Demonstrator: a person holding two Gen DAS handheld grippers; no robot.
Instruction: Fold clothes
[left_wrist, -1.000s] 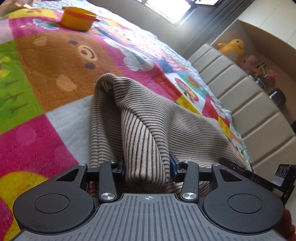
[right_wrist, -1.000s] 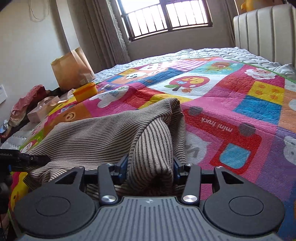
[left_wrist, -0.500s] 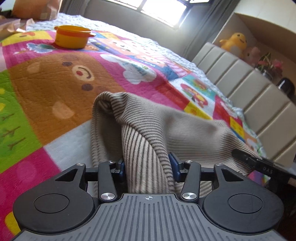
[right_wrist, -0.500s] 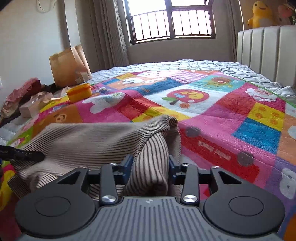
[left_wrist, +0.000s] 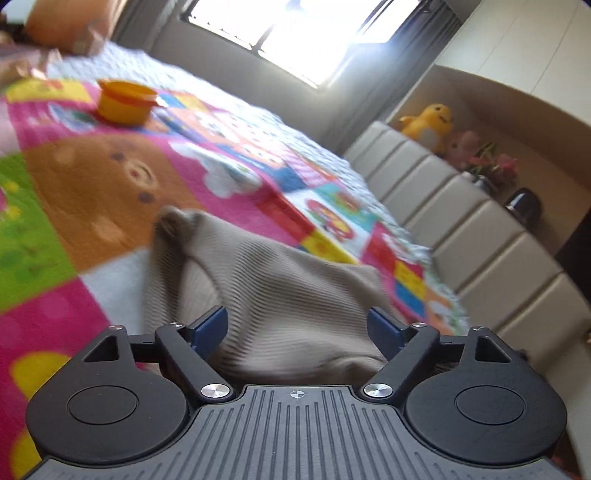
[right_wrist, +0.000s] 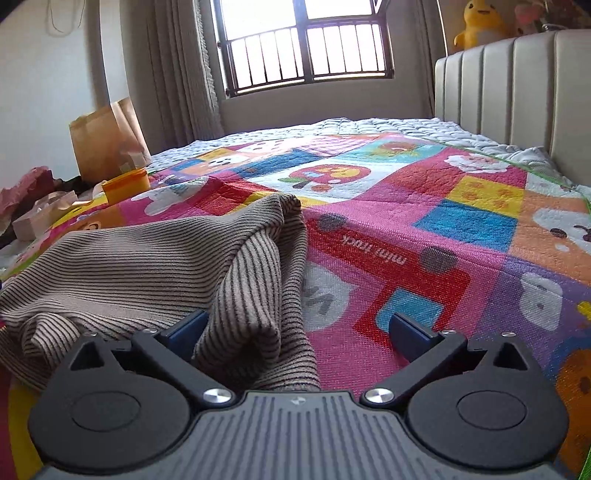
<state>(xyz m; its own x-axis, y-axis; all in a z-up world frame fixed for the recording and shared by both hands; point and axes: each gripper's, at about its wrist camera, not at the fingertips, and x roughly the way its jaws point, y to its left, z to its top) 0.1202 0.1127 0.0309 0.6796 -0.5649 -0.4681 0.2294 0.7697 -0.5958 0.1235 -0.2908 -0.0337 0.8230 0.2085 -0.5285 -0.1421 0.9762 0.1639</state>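
Note:
A beige garment with thin dark stripes lies in a loose heap on the colourful patchwork quilt. My left gripper hangs over its near edge, jaws opening wide; the cloth sags between the blue pads without being pinched. In the right wrist view the same striped garment spreads to the left, with one fold rising between the fingers. My right gripper is also opening, and the fold leans by the left pad while the right pad stands over bare quilt.
A yellow-orange tub sits on the quilt at the far left. A padded beige headboard runs along the right, with a yellow plush toy above it. A brown paper bag and clutter stand beyond the bed's left side.
Both grippers were shut on folds of the striped garment and have now spread their jaws, letting the cloth drop. The left gripper has lifted away a little; its view is blurred.

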